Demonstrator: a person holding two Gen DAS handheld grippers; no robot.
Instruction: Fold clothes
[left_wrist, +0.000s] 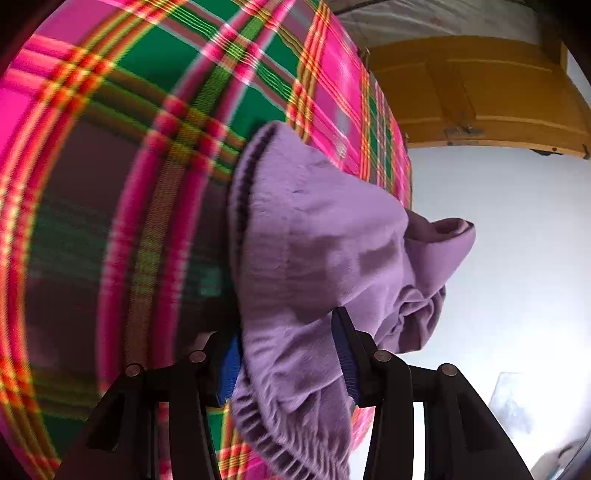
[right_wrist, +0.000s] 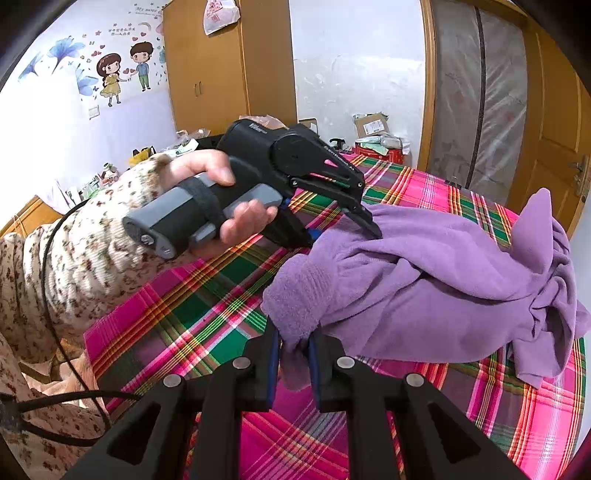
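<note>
Your left tongs (right_wrist: 347, 221) are closed on the ribbed edge of the purple garment (right_wrist: 424, 273), and your right tongs (right_wrist: 291, 350) pinch a narrow bit of its near cuff, so you hold it by two points just above the plaid bed (right_wrist: 192, 310). The rest hangs bunched and twisted to the right, trailing onto the cover. By my reading no fold shows in it: the cloth is crumpled, not flat, so spreading it out and every fold are left to do, though how it got this way I cannot tell.
</note>
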